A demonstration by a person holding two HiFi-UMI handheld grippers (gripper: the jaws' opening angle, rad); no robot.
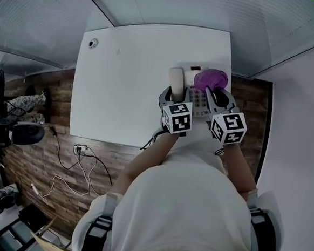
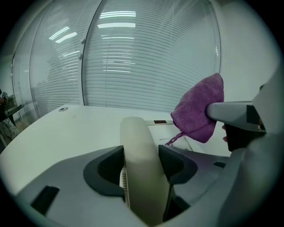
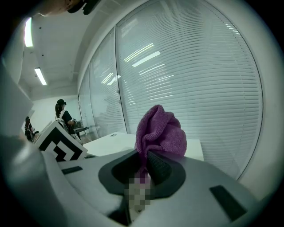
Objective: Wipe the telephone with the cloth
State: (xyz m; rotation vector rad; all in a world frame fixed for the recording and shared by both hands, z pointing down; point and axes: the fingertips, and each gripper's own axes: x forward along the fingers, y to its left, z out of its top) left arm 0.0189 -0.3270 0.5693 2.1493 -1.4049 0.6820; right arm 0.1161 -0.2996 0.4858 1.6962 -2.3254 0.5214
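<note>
A cream telephone point(image 1: 195, 93) stands at the right end of the white table point(image 1: 122, 81), with its handset point(image 1: 176, 78) lying along its left side. My left gripper point(image 1: 173, 94) is open astride the near end of the handset point(image 2: 140, 164); the jaws stand on either side of it, with a narrow dark gap on the right. My right gripper point(image 1: 216, 94) is shut on a bunched purple cloth point(image 1: 210, 78), held just over the phone's right part. In the right gripper view the cloth point(image 3: 159, 131) sticks up from the closed jaws. The cloth point(image 2: 199, 111) hangs above the phone's base point(image 2: 166, 128).
A round grommet point(image 1: 93, 43) sits in the table's far left corner. Glass walls with blinds point(image 2: 146, 53) run behind the table. Cables point(image 1: 78, 165) lie on the wood floor to the left. Someone stands far off point(image 3: 64, 113).
</note>
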